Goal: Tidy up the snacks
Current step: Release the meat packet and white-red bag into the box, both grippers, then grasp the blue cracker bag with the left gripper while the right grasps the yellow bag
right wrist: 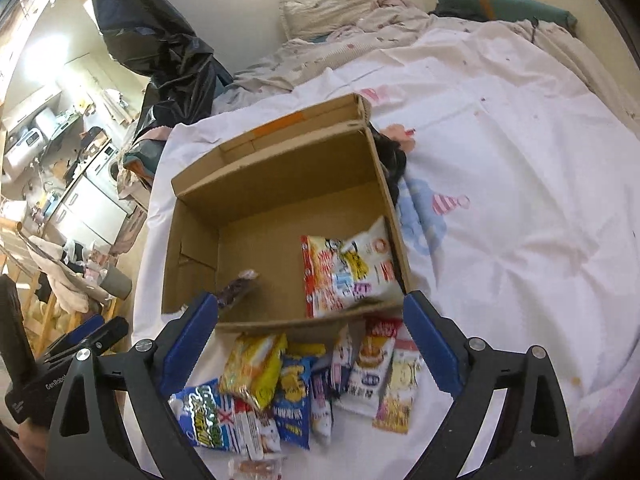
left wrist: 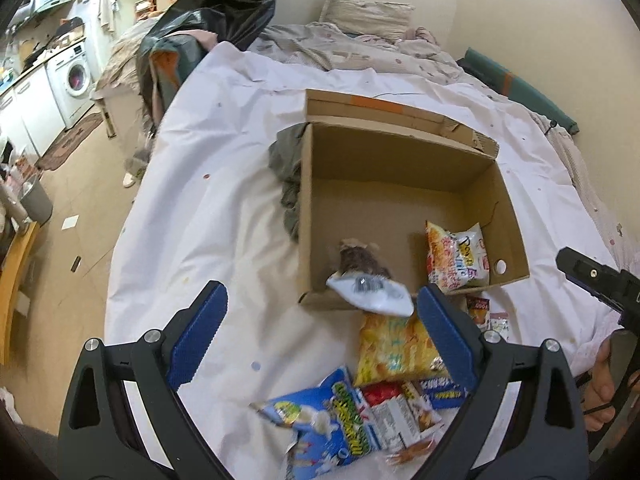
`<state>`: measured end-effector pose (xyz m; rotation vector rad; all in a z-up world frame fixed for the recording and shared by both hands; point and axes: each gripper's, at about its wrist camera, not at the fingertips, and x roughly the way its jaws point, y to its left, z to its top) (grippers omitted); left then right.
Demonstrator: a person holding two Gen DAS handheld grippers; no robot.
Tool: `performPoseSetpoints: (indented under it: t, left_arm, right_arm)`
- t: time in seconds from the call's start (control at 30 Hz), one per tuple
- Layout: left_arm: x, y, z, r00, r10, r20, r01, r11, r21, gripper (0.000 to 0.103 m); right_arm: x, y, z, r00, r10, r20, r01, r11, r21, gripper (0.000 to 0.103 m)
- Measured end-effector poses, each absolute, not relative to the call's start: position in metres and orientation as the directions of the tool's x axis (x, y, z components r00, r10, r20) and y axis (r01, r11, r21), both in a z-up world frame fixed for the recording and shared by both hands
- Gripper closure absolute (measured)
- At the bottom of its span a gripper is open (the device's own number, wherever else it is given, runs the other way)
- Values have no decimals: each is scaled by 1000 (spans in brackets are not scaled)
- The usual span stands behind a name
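Left gripper (left wrist: 322, 328) is hanging wide open and empty above the yellow chip bag (left wrist: 394, 350), lying ahead near the cardboard box's (left wrist: 404, 164) front wall. Right gripper (right wrist: 310, 338), equally open and empty, is hovering over the snack pile (right wrist: 304, 392) by that wall.

One cardboard box (right wrist: 280, 184), two snack packets inside (right wrist: 344, 272), two tongs (right wrist: 312, 344), one pillow (right wrist: 324, 8)

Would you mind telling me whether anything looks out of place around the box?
One white-and-brown snack packet lies askew across the cardboard box front wall, half in, half out. A grey cloth is bunched against the box's side.
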<state>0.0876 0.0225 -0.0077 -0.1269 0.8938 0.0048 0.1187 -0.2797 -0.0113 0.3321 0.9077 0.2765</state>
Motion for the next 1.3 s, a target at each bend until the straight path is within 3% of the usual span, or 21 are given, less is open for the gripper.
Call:
performPoseSetpoints:
  t: [0.6,0.9,1.17,1.2,1.3]
  left_arm:
    - [63,30,-49,497,-41,-867,-144,981,-129,9]
    - [67,48,-97,302,-109,-947,-268,944,-194,9]
    - [73,9,-143,149,-164,-975,-192,963,-191,9]
    - [74,8,-145,143,-170,-975,-194,961,-196,11]
    - [73,10,-147,137,-159,-978,-194,964,-184,41]
  right_arm:
    - [84,-293,-43,510,387,-768,-13,896,443,7]
    - [94,-285,-57,466,392,-793,23,891,454,7]
    - [95,-287,-61,456,381,-804,38,894,446,7]
    - [95,-288,-62,456,378,-805,42,895,444,7]
    - [95,-292,-63,458,371,-808,56,895,442,7]
